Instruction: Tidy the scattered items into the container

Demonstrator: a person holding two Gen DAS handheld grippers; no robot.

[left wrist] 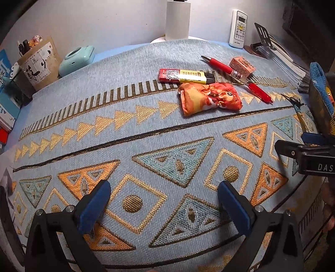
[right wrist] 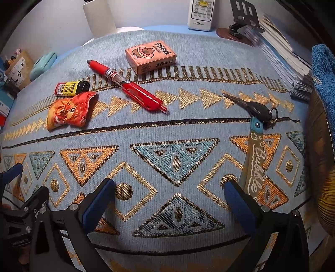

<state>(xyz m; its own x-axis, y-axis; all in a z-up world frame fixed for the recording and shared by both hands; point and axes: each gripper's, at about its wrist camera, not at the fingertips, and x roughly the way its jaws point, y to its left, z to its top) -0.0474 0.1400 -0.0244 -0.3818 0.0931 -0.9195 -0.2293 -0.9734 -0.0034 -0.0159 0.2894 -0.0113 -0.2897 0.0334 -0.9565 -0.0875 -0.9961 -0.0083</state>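
Scattered on the patterned cloth are a red pen (right wrist: 127,85) (left wrist: 236,77), a pink card box (right wrist: 150,56) (left wrist: 242,67), a red-and-yellow lighter (right wrist: 72,87) (left wrist: 185,76), an orange snack pouch (right wrist: 69,112) (left wrist: 209,97) and a black key on a "Bubble" strap (right wrist: 254,146). A dark container with a blue cloth on its rim (right wrist: 323,83) (left wrist: 321,87) stands at the right edge. My left gripper (left wrist: 164,200) and right gripper (right wrist: 169,198) both hover open over the near cloth, holding nothing. The right gripper's right finger (right wrist: 240,203) is next to the strap's end.
A white remote (right wrist: 201,14), a phone stand (right wrist: 244,18) and a stack of booklets (right wrist: 280,56) line the back right. A white roll (left wrist: 178,19) stands at the back; a mint camera (left wrist: 76,60) and a pen cup (left wrist: 38,64) sit back left.
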